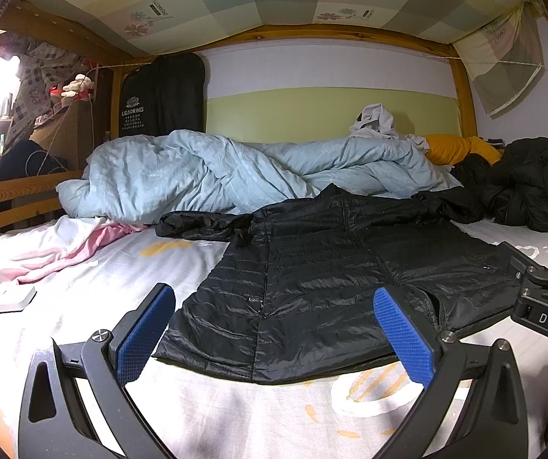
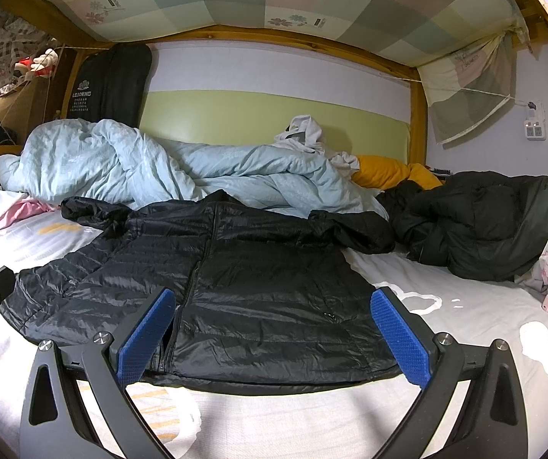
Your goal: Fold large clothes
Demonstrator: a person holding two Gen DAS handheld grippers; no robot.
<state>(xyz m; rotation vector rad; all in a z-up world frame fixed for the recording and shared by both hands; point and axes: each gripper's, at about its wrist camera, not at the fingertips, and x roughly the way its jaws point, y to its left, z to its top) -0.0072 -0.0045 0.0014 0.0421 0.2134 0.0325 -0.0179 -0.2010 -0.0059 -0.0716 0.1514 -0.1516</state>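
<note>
A black quilted puffer jacket (image 1: pixel 312 275) lies spread flat, front up, on the white bed sheet (image 1: pixel 94 283), hem toward me, sleeves out to both sides. It also shows in the right wrist view (image 2: pixel 235 279). My left gripper (image 1: pixel 274 329) is open and empty, just above the jacket's hem on its left half. My right gripper (image 2: pixel 274 329) is open and empty over the hem on the right half; its body also shows in the left wrist view (image 1: pixel 542 298).
A crumpled light blue duvet (image 1: pixel 197 176) lies behind the jacket. A second black coat (image 2: pixel 484 222) is heaped at the right. A pink cloth (image 1: pixel 63 244) and a white lamp base (image 1: pixel 10 298) sit at the left. A yellow pillow (image 2: pixel 388 172) lies by the wall.
</note>
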